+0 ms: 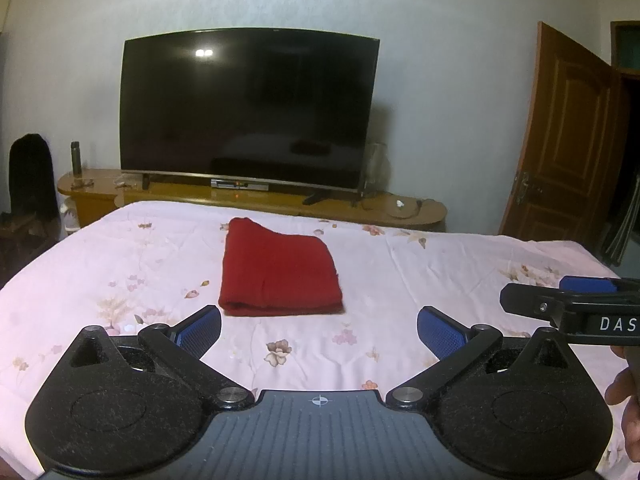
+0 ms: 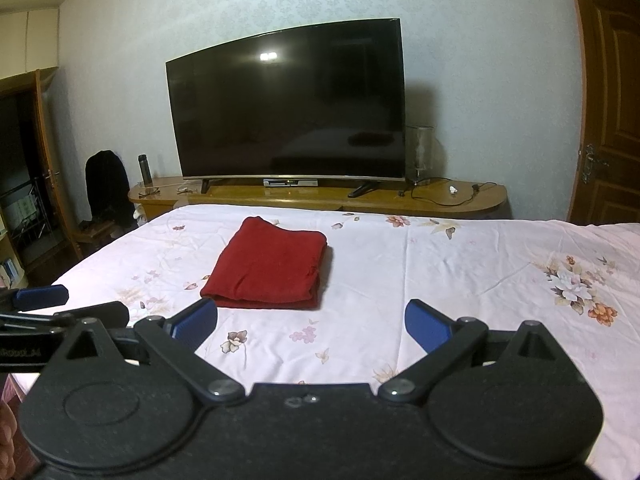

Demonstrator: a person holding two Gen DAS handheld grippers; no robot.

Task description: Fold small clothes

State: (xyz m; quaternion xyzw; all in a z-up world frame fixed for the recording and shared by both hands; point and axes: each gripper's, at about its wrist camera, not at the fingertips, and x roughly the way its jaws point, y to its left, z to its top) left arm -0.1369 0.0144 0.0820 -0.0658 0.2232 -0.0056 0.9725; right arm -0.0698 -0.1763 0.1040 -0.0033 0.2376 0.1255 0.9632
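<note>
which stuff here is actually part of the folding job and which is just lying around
Job: folded red knit garment on the pink floral bedsheet; open left gripper; open right gripper.

Lying about: black flat-screen television, dark metal flask, clear glass vase.

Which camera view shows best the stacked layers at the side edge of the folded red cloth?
The right wrist view. There the folded red cloth turns its right edge toward the camera, so the layers show. The left wrist view sees the cloth mostly from the front: top face and rolled front edge, few side layers.
</note>
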